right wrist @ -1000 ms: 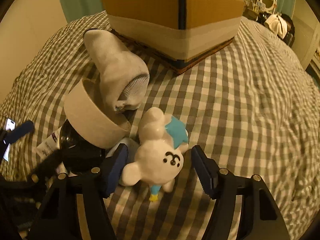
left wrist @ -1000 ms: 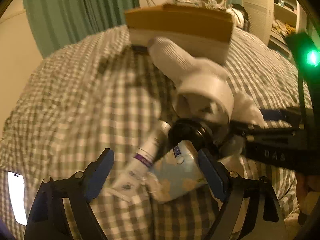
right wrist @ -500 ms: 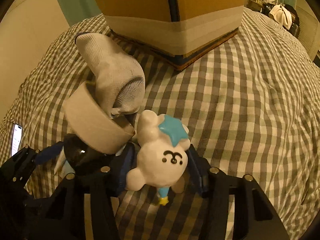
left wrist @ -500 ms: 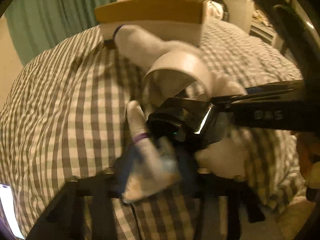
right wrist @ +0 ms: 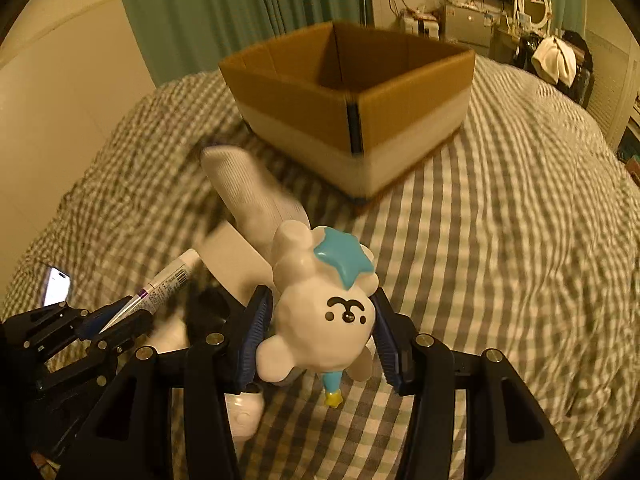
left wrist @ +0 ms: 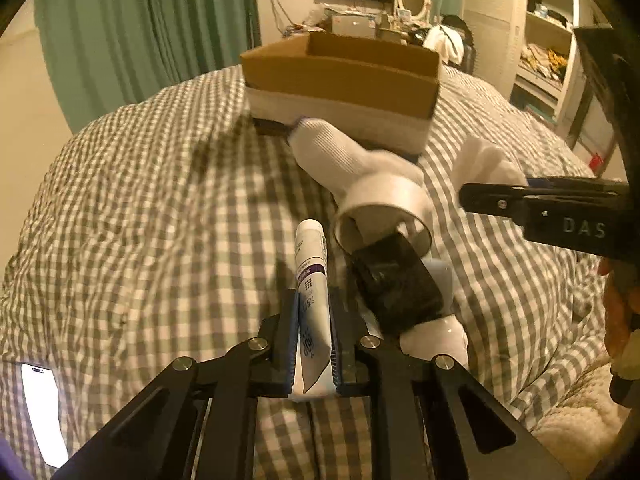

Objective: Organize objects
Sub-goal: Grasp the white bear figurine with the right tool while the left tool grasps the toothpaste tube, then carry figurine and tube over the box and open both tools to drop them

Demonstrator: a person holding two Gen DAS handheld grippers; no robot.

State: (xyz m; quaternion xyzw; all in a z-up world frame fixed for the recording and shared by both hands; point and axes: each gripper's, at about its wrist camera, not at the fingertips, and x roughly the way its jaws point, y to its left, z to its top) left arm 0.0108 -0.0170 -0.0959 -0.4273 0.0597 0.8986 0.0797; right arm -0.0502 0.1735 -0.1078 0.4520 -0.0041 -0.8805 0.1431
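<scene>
On the checked bed [left wrist: 140,220], left tool [left wrist: 314,336] pinches a tube [left wrist: 311,280]; right tool [right wrist: 320,332] clamps a figurine [right wrist: 324,312].

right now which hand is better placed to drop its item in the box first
Probably the right. The right gripper is shut on the toy, and the open box lies straight ahead with bare bedspread between. The left gripper grips the tube, but a sock and tape roll lie in its path.

Both cams sit right behind my tongs, looking forward and down over the checked bedspread [left wrist: 140,208]. Left one rides close above the pile, right one slightly higher, off to its right. They both catch the cardboard box [left wrist: 340,76] [right wrist: 352,92], sock [left wrist: 336,156] [right wrist: 244,184] and phone [left wrist: 42,412] [right wrist: 56,286].
</scene>
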